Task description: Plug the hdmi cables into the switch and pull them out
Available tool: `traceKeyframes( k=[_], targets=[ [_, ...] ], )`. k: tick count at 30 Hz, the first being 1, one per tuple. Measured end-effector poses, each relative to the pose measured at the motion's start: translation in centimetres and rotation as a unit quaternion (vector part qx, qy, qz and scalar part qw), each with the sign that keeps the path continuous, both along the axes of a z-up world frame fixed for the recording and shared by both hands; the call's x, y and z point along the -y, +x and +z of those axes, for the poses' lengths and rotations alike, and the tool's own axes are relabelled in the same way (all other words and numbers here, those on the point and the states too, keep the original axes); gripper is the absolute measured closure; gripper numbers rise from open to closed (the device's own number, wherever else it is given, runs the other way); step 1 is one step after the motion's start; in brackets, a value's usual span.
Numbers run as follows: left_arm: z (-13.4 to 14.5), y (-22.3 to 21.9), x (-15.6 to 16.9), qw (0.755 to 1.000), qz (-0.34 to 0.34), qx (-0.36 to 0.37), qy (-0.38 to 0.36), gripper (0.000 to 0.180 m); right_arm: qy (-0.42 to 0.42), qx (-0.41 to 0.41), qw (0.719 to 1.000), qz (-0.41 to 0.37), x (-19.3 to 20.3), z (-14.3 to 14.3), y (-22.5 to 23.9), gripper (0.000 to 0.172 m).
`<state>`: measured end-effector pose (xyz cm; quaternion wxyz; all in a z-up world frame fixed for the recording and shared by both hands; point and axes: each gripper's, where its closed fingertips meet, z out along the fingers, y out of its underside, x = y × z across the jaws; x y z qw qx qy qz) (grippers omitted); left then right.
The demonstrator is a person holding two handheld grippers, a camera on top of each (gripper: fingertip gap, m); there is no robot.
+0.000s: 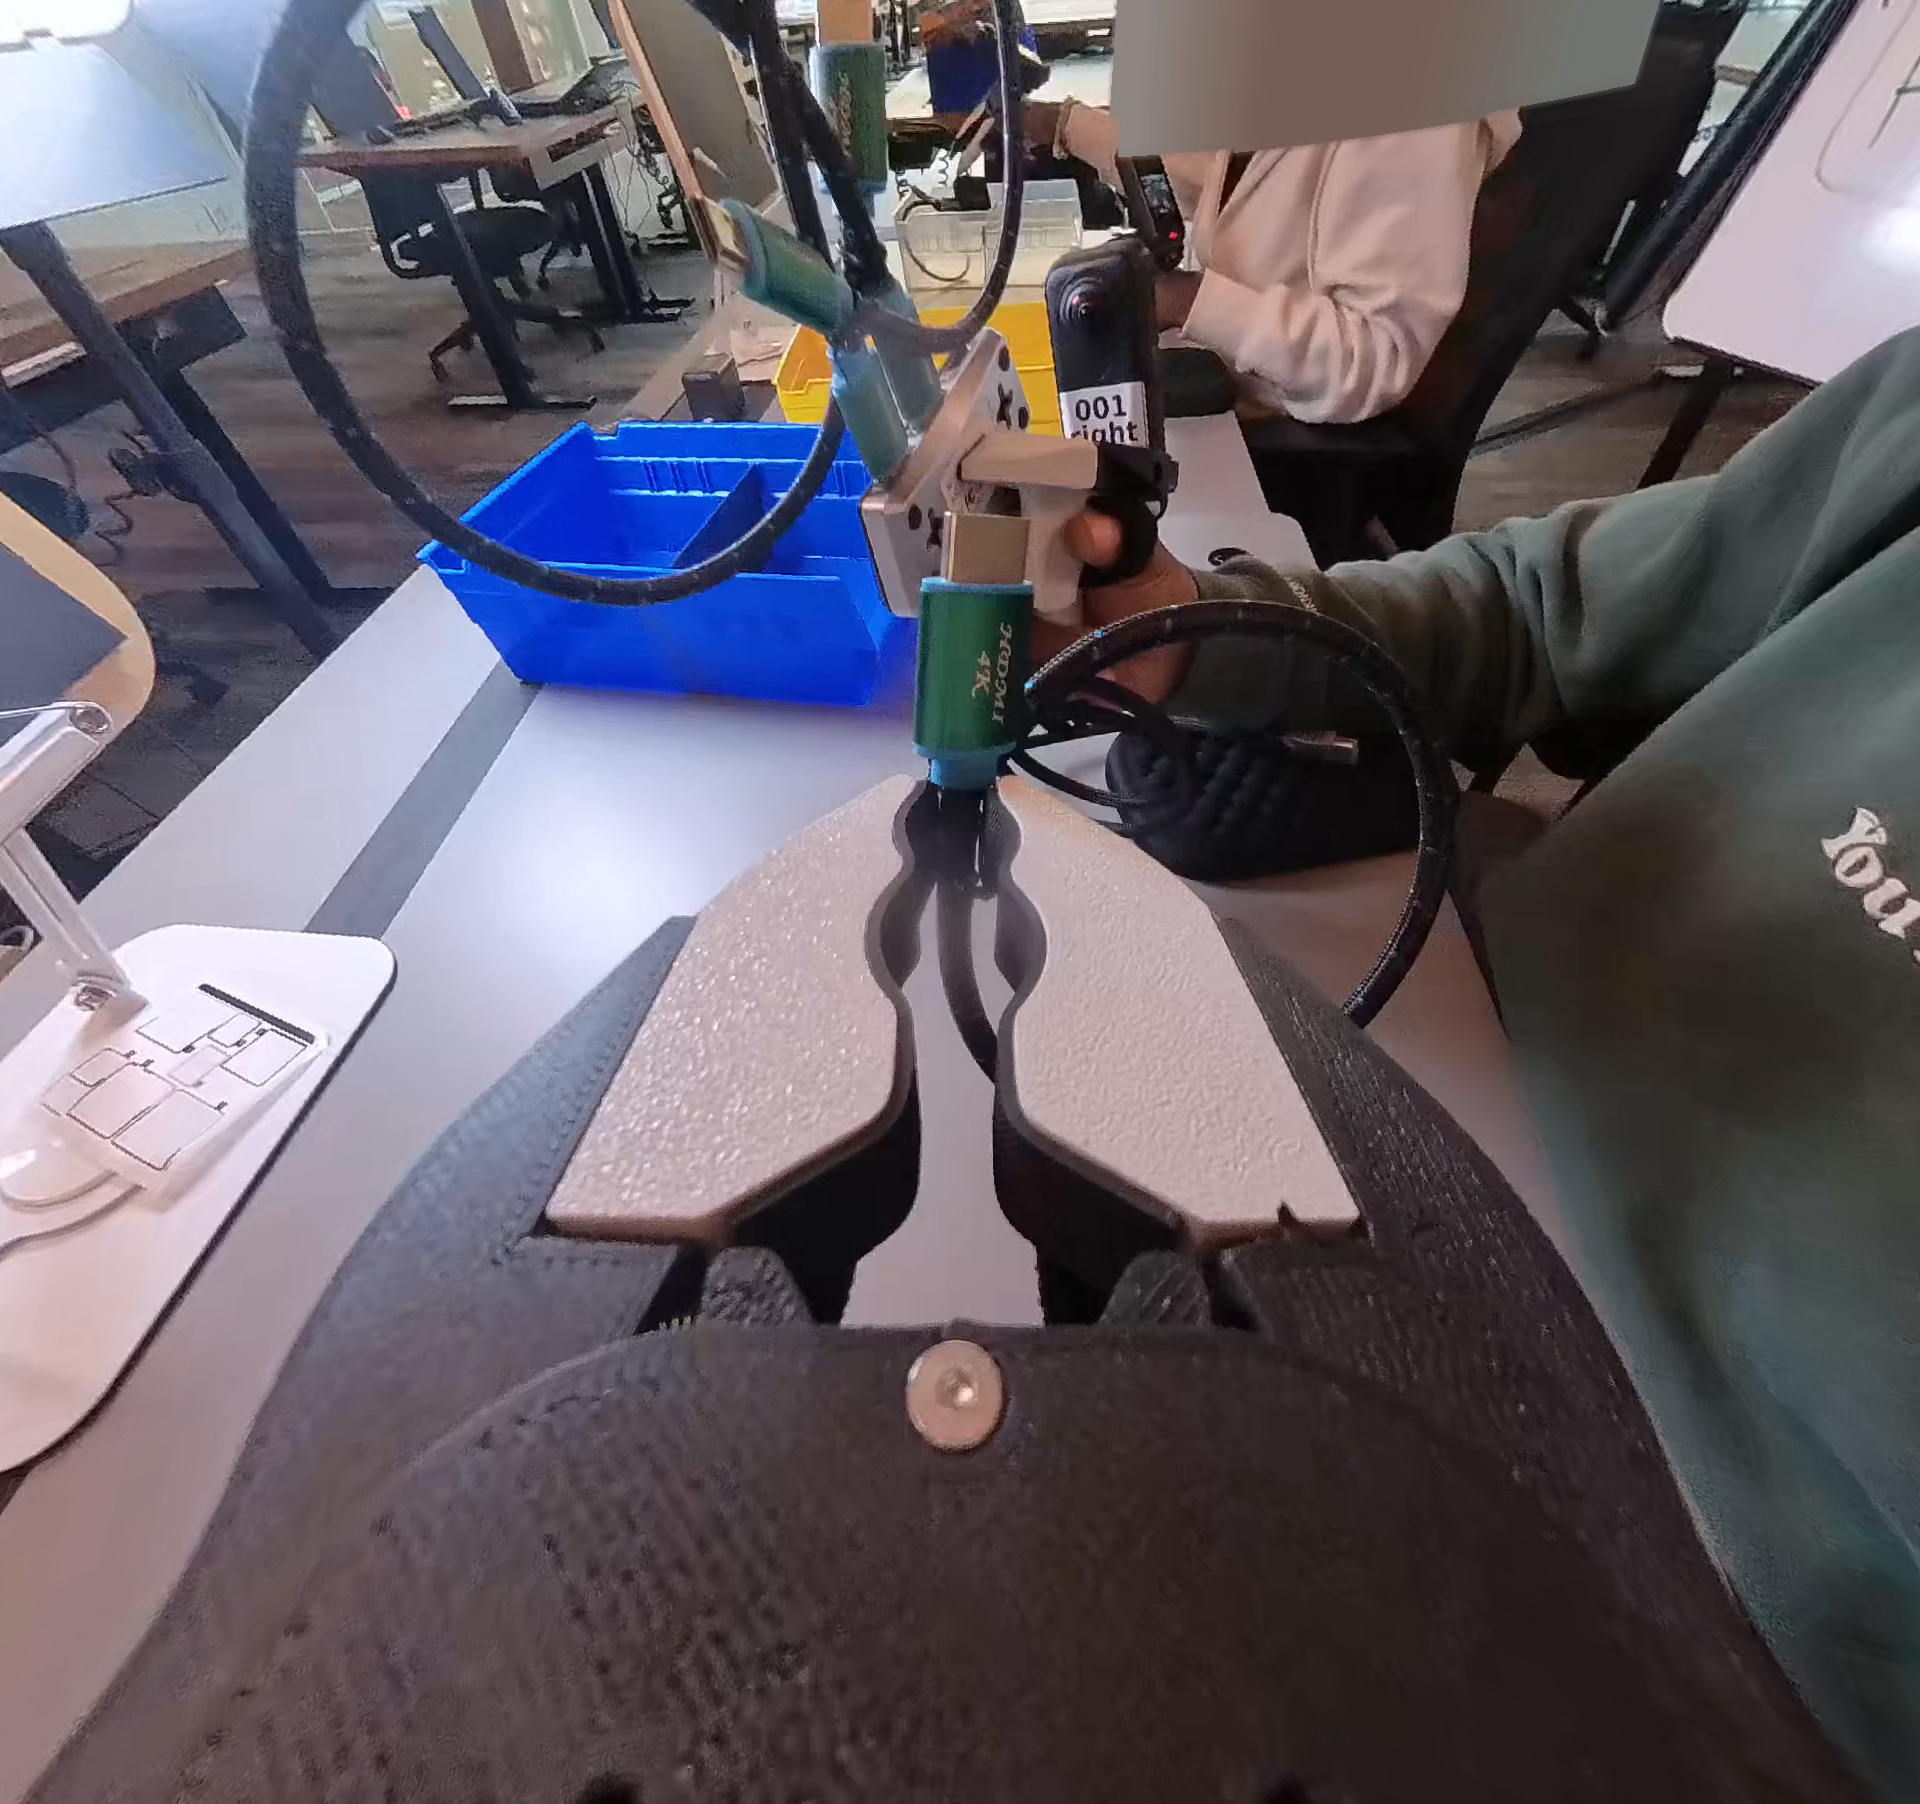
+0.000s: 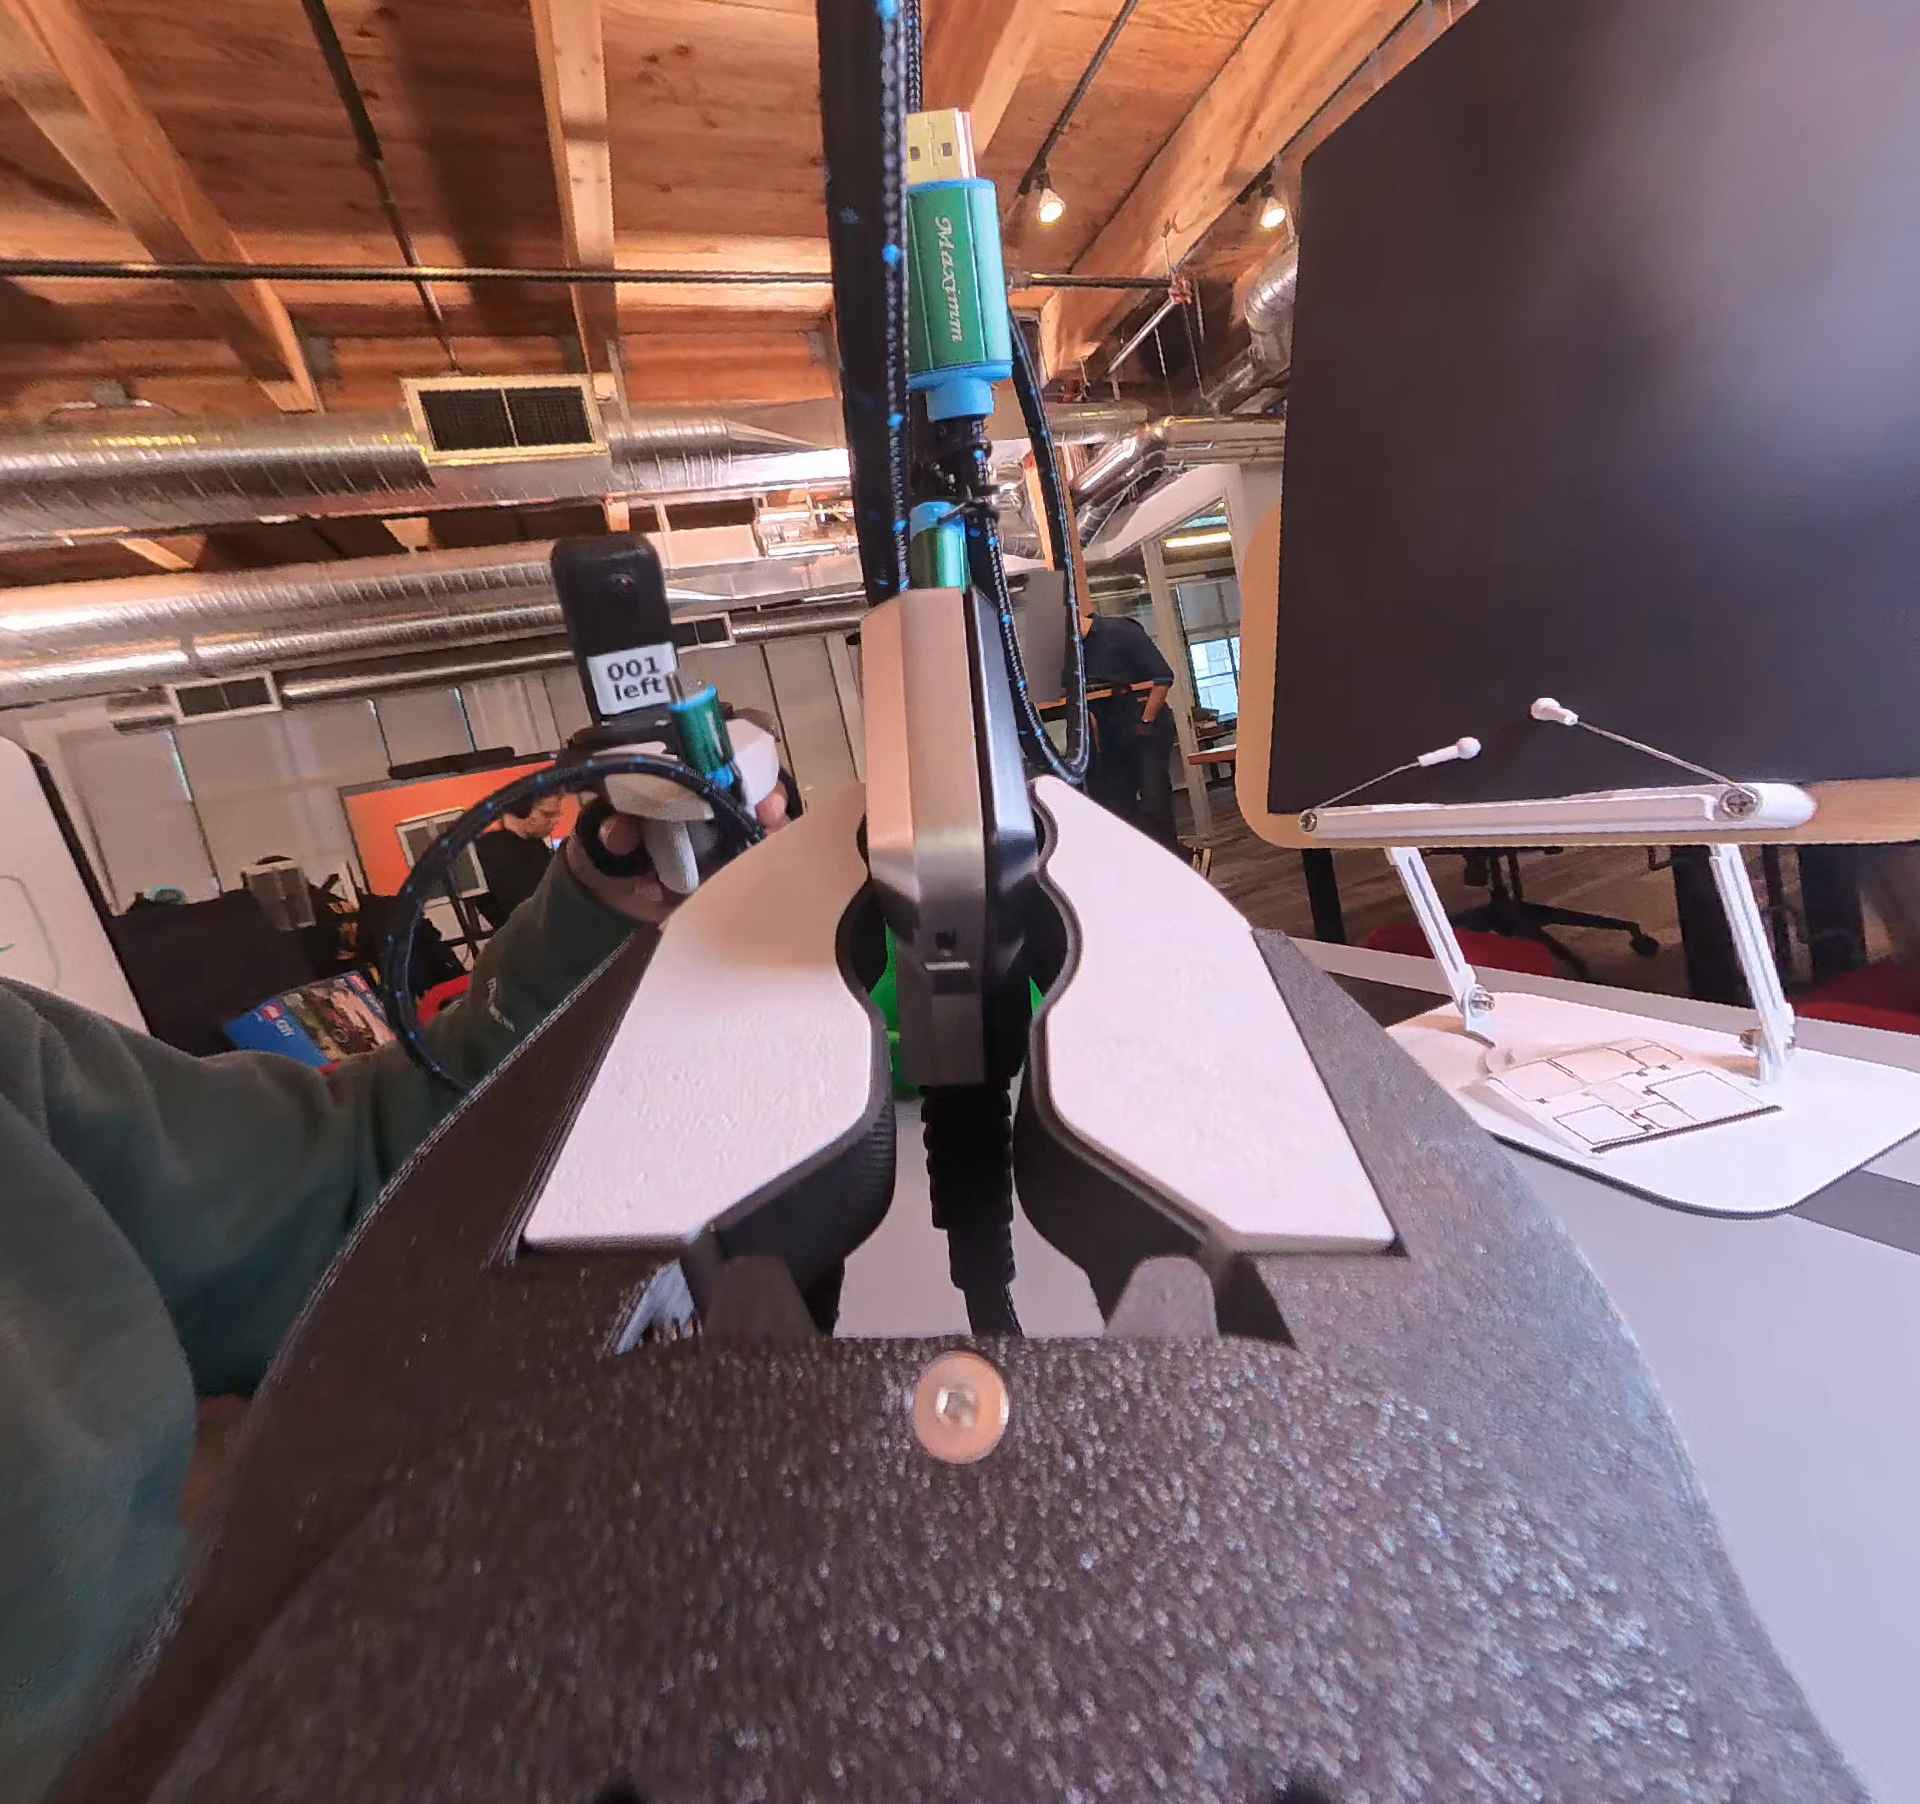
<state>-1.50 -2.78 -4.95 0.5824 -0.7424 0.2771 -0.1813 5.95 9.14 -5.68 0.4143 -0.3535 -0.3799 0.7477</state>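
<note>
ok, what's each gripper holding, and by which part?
Left gripper: braided cable, just below its green plug. Right gripper: silver adapter box, by its flat sides.

My left hand-held gripper (image 1: 958, 804) pinches the black braided cable (image 1: 966, 985) just behind a green metal plug with a blue collar (image 1: 971, 668), which stands upright above the fingertips. Just beyond it, my right hand-held gripper (image 1: 961, 466) clasps a flat silver adapter box (image 1: 904, 528) with another green plug (image 1: 878, 393) seated in it. The cable loops high overhead. A blue plastic bin (image 1: 665, 591) sits on the grey tabletop (image 1: 436, 819), a white stand base (image 1: 187, 1110) to my left.
</note>
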Motion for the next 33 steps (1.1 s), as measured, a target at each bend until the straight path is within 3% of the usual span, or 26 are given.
traceKeyframes(
  k=[4,8,11,14,16,18,21,24,29,33],
  targets=[
    [0.0,-0.2,-0.7,1.0,0.003,-0.018,-0.023,0.172,0.07,0.023,0.997,-0.023,0.4,-1.1,-0.5,0.149],
    [1.5,-0.8,-0.6,0.999,-0.008,-0.033,-0.039,0.172,0.26,0.078,0.958,-0.088,1.8,-4.1,-1.5,0.15],
    [4.7,-1.2,0.3,0.999,-0.038,0.008,-0.026,0.171,0.434,0.111,0.883,-0.142,3.1,-7.1,-2.0,0.149],
    [5.6,-0.8,1.3,0.996,-0.078,0.008,-0.052,0.172,0.596,0.117,0.773,-0.183,4.5,-9.8,-2.6,0.149],
    [3.2,0.2,1.0,0.989,-0.094,-0.033,-0.108,0.171,0.666,0.111,0.711,-0.196,5.5,-11.2,-3.1,0.149],
    [-0.8,1.4,0.8,0.975,-0.104,-0.083,-0.178,0.172,0.693,0.102,0.685,-0.2,6.4,-11.8,-3.5,0.149],
    [-6.7,3.2,1.5,0.943,-0.132,-0.13,-0.275,0.171,0.708,0.095,0.665,-0.218,6.5,-11.8,-3.7,0.149],
    [-10.0,4.1,1.5,0.926,-0.136,-0.143,-0.321,0.171,0.714,0.098,0.655,-0.228,6.0,-11.9,-3.6,0.148],
    [-12.7,3.2,0.0,0.921,-0.081,-0.177,-0.337,0.171,0.731,0.118,0.634,-0.222,5.8,-13.2,-3.7,0.148],
    [-14.2,3.0,0.1,0.906,-0.077,-0.193,-0.368,0.171,0.742,0.124,0.624,-0.212,5.9,-14.2,-4.0,0.148]
  ],
)
